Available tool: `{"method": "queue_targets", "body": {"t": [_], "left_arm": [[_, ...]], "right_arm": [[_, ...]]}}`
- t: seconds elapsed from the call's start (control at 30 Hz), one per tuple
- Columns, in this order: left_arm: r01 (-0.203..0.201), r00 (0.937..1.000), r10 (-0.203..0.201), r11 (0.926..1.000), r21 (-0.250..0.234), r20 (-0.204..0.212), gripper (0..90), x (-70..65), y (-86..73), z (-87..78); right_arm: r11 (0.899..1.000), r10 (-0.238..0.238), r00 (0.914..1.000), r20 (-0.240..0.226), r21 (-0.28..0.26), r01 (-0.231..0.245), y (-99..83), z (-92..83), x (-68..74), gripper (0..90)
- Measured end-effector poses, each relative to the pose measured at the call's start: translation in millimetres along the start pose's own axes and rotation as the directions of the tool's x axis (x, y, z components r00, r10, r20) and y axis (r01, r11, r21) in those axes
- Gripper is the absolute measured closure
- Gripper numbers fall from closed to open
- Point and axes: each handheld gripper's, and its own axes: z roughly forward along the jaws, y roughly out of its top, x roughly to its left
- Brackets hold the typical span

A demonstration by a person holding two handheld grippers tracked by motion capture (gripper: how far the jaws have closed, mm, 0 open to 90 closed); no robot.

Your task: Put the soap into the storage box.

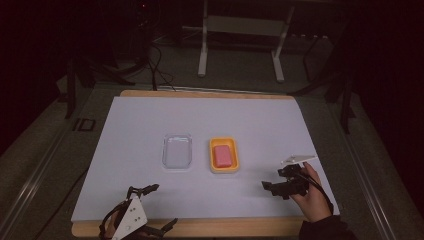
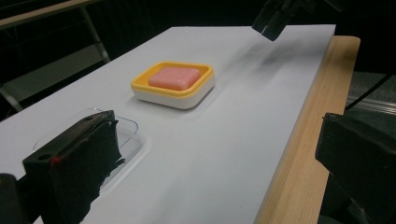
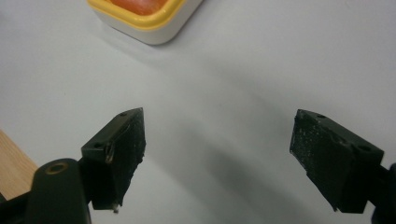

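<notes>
One soap dish (image 1: 224,155), perhaps one clear lid (image 1: 177,151).

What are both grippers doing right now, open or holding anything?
Left gripper: open, jaws wide apart, holding nothing.
Right gripper: open, jaws wide apart above the white sheet, holding nothing.

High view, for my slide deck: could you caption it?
Two open grippers rest near a yellow dish holding pink soap, beside a clear lid.

One yellow-rimmed white square dish (image 1: 224,168), one pink rectangular soap bar (image 1: 223,155) and one clear plastic rectangular tray (image 1: 177,151) are counted on the white worktop (image 1: 140,125).
</notes>
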Motion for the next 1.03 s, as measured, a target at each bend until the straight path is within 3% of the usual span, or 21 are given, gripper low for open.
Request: {"method": "queue_targets", "body": {"t": [0.43,0.6,1.03], "left_arm": [[-0.003,1.0,0.003,1.0,0.0,0.003,0.5,-0.2,0.1,-0.4],[-0.001,1.0,0.001,1.0,-0.003,0.006,0.5,0.0,0.3,-0.1],[-0.003,1.0,0.003,1.0,-0.003,0.006,0.5,-0.1,0.5,-0.1]], "right_arm": [[0.998,0.05,0.9977,0.045,-0.051,-0.048,-24.7,-11.0,-9.6,18.2],[0.997,0.061,0.9963,0.06,-0.047,-0.059,-33.7,-11.4,-11.7,18.3],[0.997,0.062,0.996,0.064,-0.049,-0.059,-34.9,-7.5,-13.8,18.3]]}}
